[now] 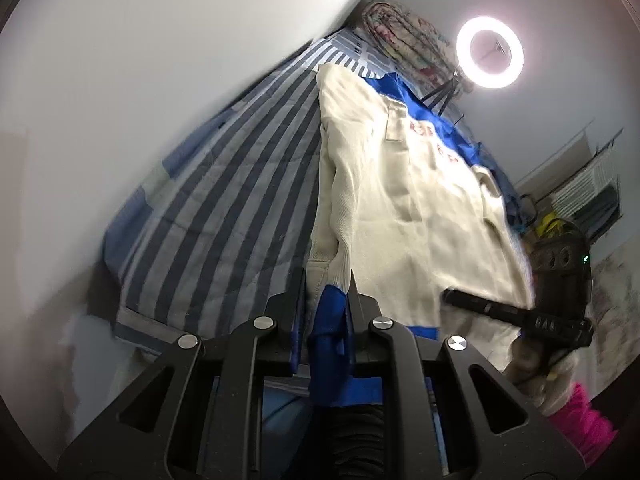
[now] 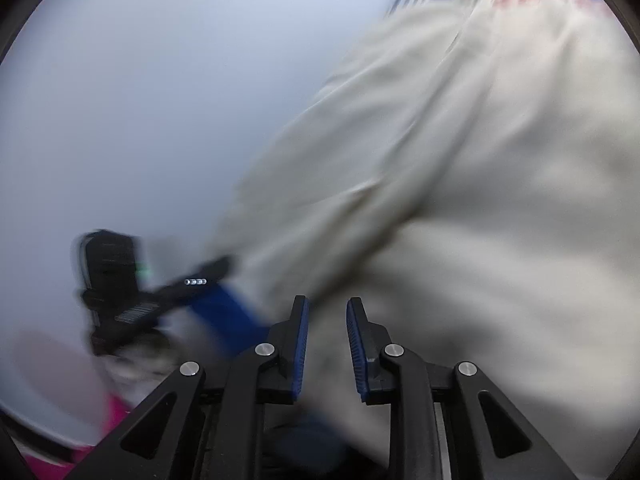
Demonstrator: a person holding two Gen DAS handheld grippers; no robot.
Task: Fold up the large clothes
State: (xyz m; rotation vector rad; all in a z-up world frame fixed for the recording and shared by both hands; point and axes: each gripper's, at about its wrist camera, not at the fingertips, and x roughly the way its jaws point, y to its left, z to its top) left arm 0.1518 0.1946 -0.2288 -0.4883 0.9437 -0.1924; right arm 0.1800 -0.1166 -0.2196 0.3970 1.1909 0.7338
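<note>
Cream cloth with royal-blue trim and red lettering: the large garment point(image 1: 404, 200) is lying stretched along a bed, on top of a blue-and-grey striped bedsheet point(image 1: 224, 200), with its near end running right up to me. My left tongs point(image 1: 326, 286) are closing on the blue hem point(image 1: 330, 336) of that near end; the blue fabric is bunching between the two fingers and hanging down behind them, so I am gripping it there. My right tongs point(image 2: 327, 312) are standing slightly parted, their blue ribbed pads point(image 2: 300, 344) facing each other with a clear gap and nothing pinched between them; cream cloth is only lying beyond them, very blurred. In the left wrist view the right gripper's black body is showing at the garment's right edge, carried by a hand in a pale glove point(image 1: 548, 376) with a pink sleeve point(image 1: 584, 420). Past the far end of the garment a bundle of patterned fabric point(image 1: 404, 36) is sitting near the wall, and a ring light point(image 1: 490, 52) is glowing beside it.
</note>
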